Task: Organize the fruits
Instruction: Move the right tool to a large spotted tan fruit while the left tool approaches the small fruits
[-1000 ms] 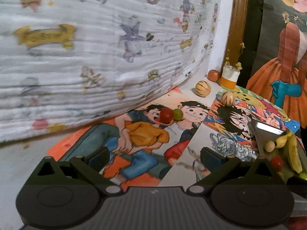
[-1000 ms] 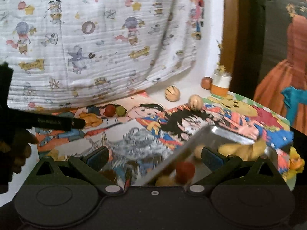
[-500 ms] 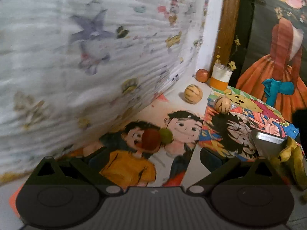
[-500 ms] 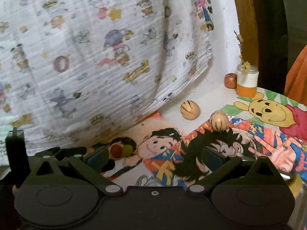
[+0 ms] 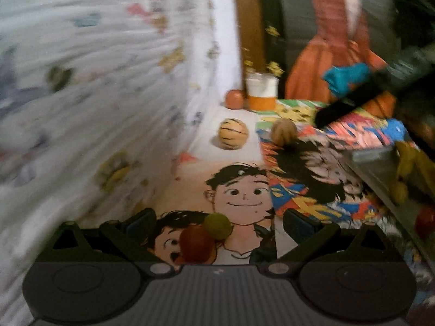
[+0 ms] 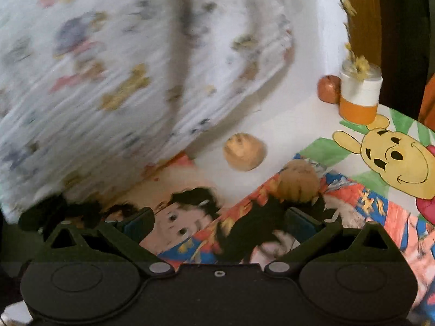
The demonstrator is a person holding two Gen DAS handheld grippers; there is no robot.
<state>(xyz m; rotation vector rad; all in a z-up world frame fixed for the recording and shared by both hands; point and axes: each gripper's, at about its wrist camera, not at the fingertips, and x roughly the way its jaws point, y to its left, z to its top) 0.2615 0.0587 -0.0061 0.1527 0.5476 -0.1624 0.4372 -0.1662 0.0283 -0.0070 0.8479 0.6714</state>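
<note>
Everything's pretty smeared, the white cartoon-print cloth [image 5: 95, 87] on the left most of all. The left gripper [image 5: 218, 221] sits spread wide around a small red round fruit [image 5: 196, 244] touching a small green one [image 5: 218, 226], neither pinched. Far right, a grey metal tray [image 5: 380, 174], cut off, holds blurry yellow bananas [image 5: 413, 171]. The right gripper [image 6: 218, 221] is wide apart too, a tan ball-shaped fruit [image 6: 297, 182] just ahead.

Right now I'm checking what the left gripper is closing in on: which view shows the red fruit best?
The left wrist view. The red fruit lies close between the open left gripper's fingers, touching a green fruit. In the right wrist view that spot is blurred and dark, and the red fruit cannot be made out.
</note>
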